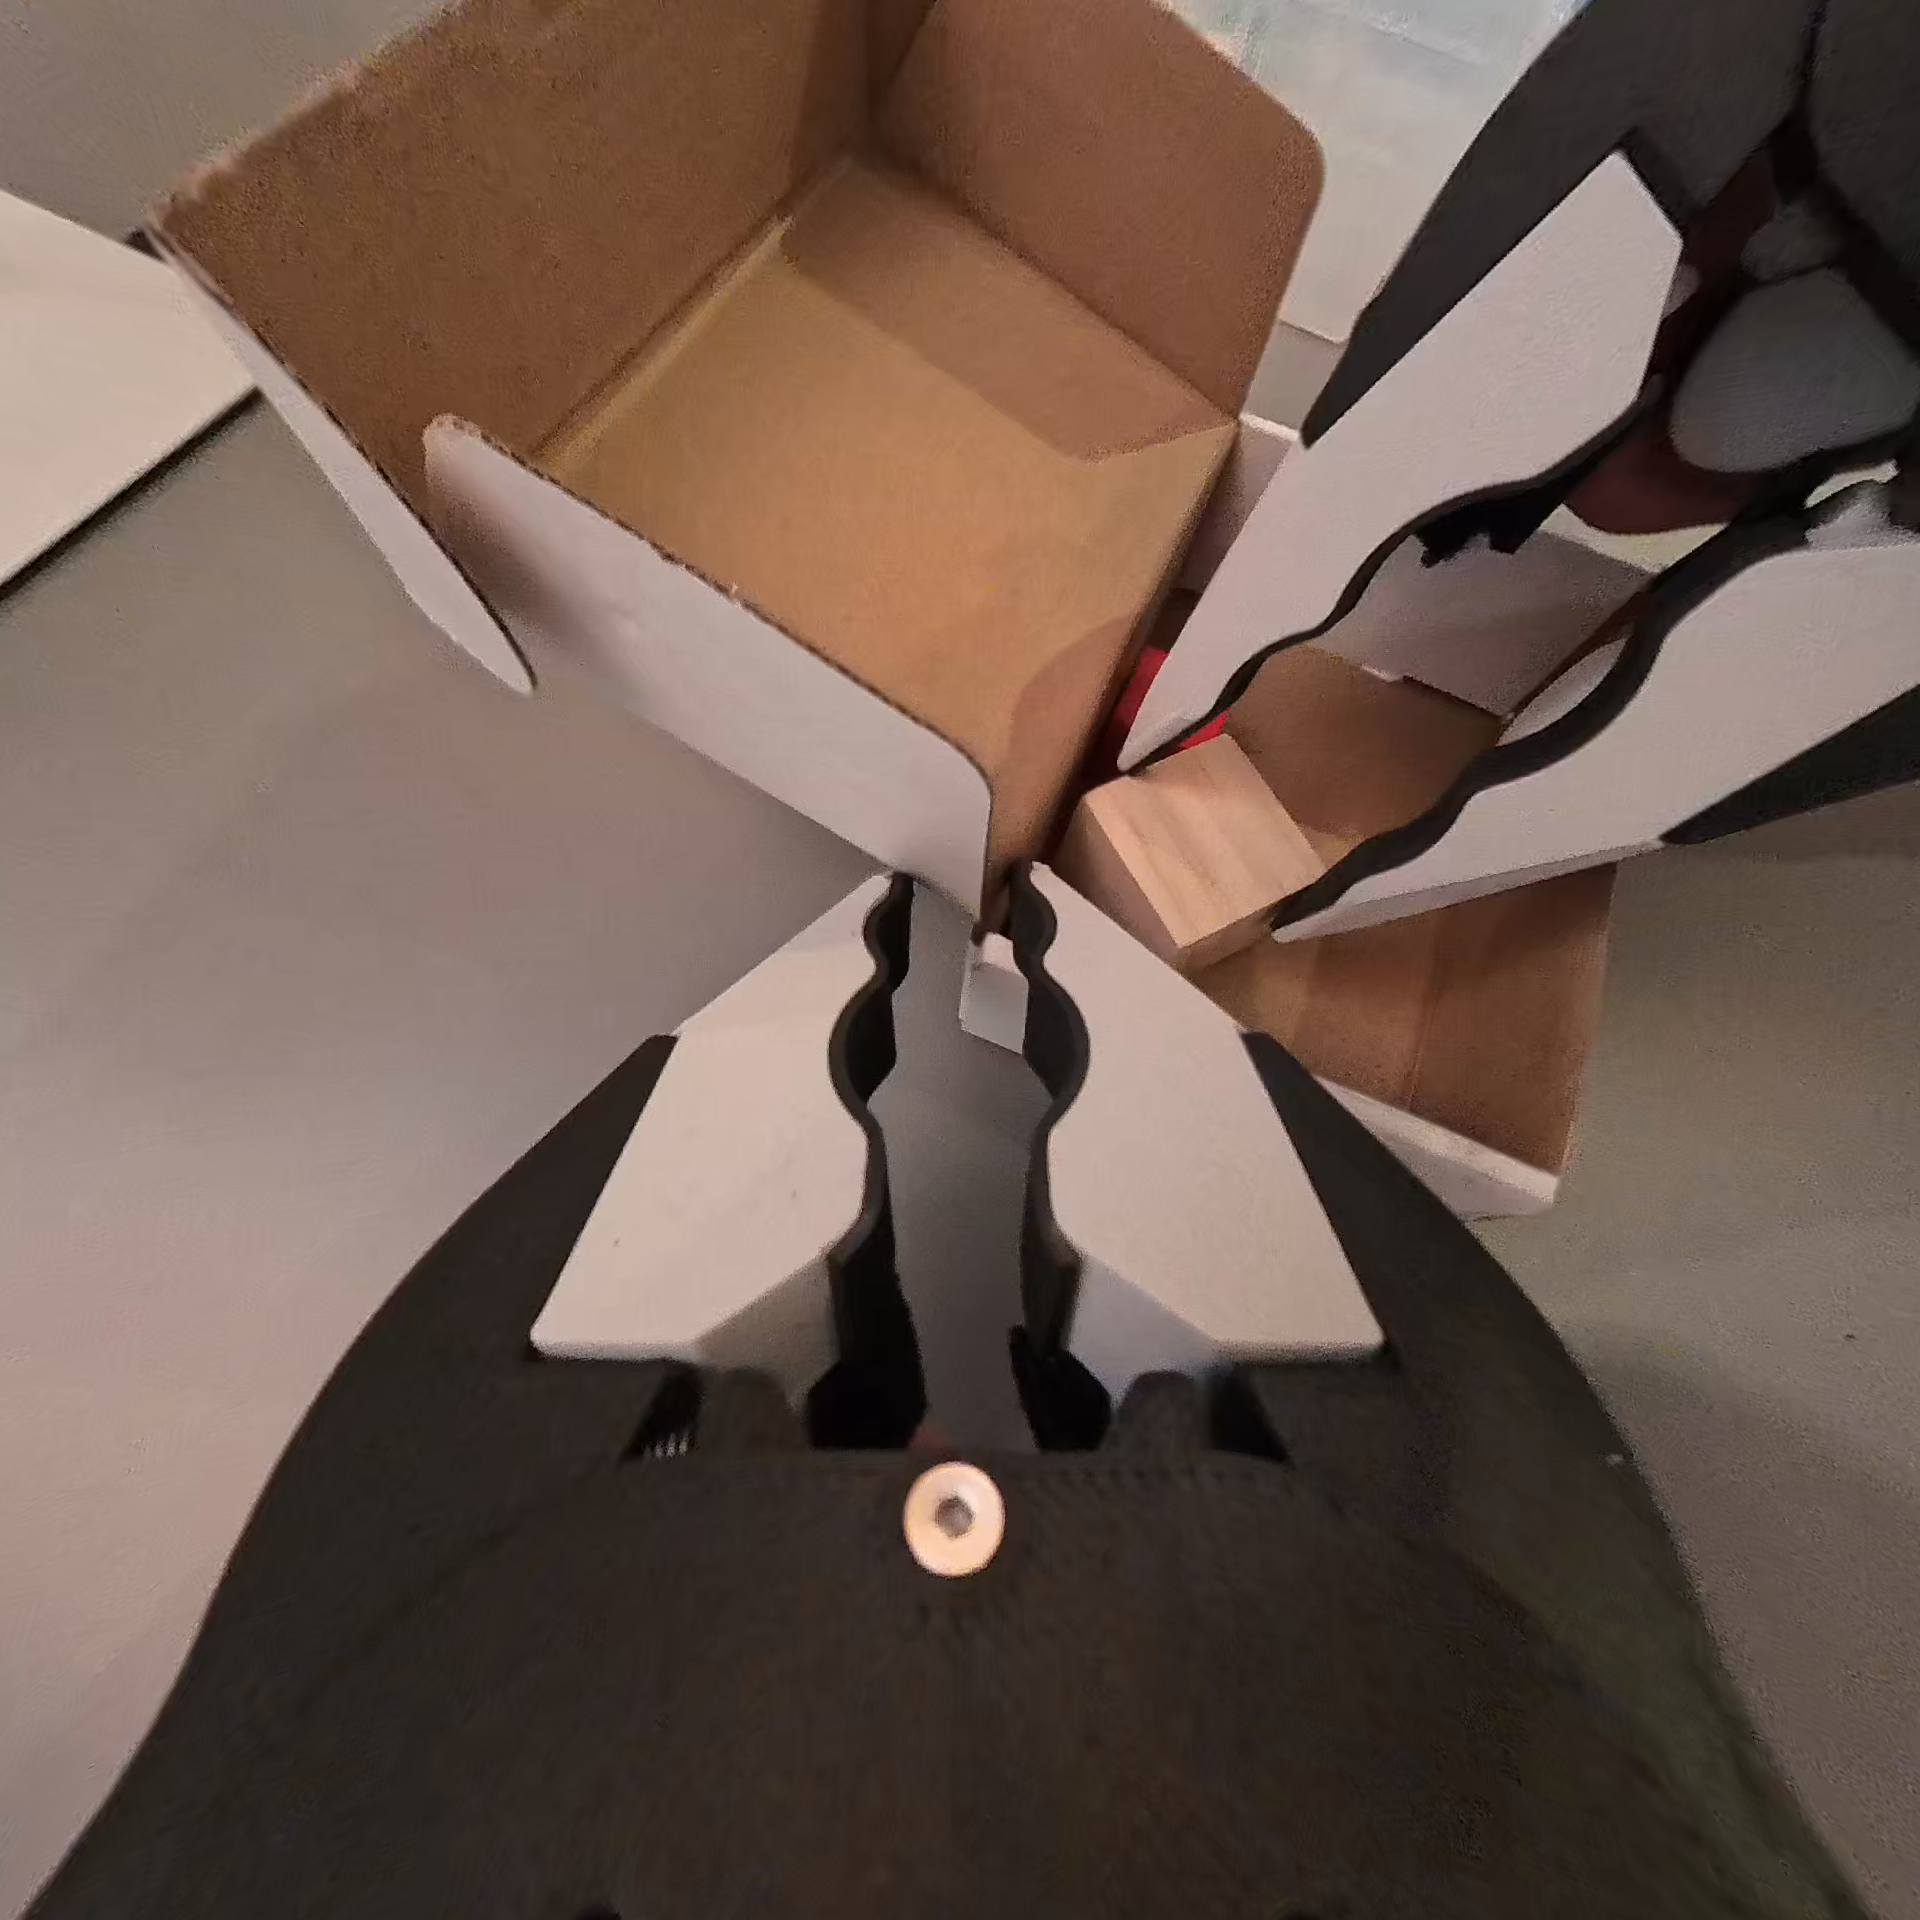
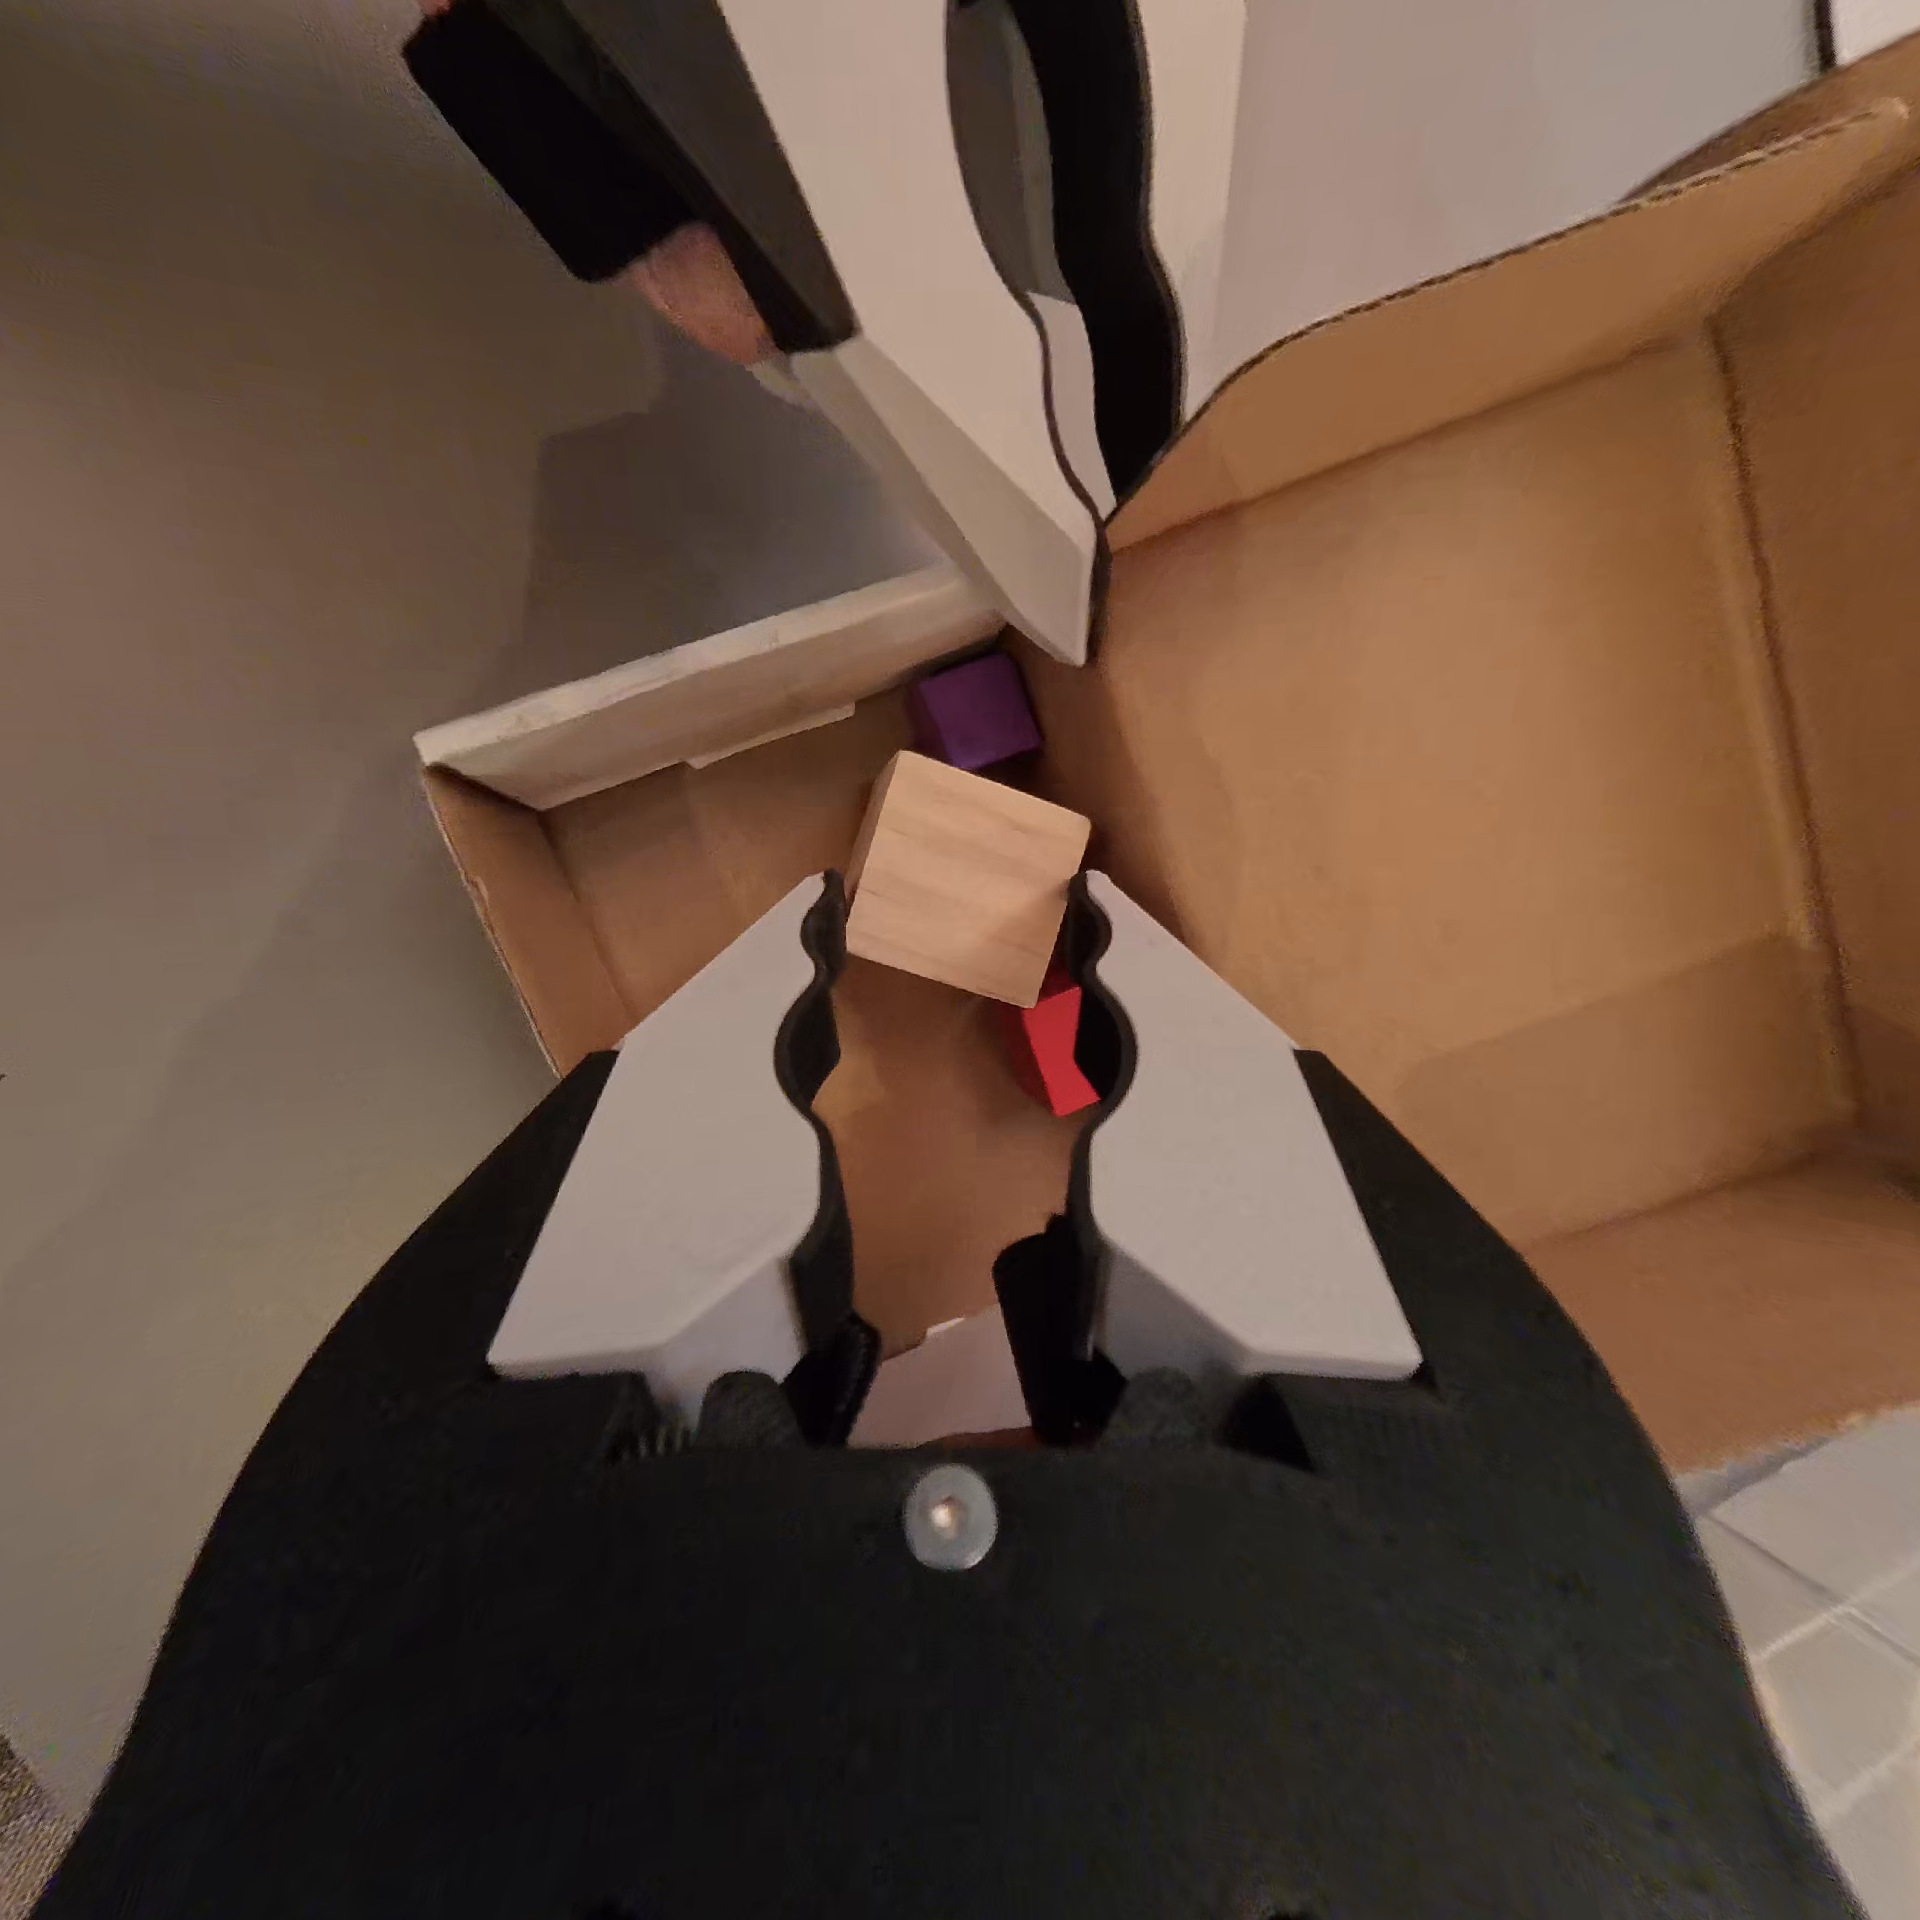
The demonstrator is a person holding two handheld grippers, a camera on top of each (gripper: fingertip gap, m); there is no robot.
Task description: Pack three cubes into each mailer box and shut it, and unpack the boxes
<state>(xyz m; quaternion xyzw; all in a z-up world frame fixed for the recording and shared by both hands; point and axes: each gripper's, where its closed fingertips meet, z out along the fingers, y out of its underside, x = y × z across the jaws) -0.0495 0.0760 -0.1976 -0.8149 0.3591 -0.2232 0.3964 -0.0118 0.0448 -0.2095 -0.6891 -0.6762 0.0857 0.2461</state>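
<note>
A white mailer box with a brown inside lies open on the table; its base wall (image 2: 623, 707) is low and its lid (image 1: 831, 468) stands raised. My left gripper (image 1: 958, 883) is shut on the lid's lower corner and holds it up; it also shows in the right wrist view (image 2: 1101, 561). My right gripper (image 2: 956, 883) is shut on a plain wooden cube (image 2: 966, 883) just over the box base; both also show in the left wrist view, the gripper (image 1: 1205, 844) and the cube (image 1: 1195, 842). A red cube (image 2: 1055, 1049) and a purple cube (image 2: 971, 707) lie inside the base.
The box rests on a grey table (image 1: 312, 1039). A white sheet (image 1: 83, 364) lies at the far left edge. Pale floor tiles (image 2: 1818, 1662) show past the lid at the lower right. A hand (image 2: 707, 301) holds the left gripper.
</note>
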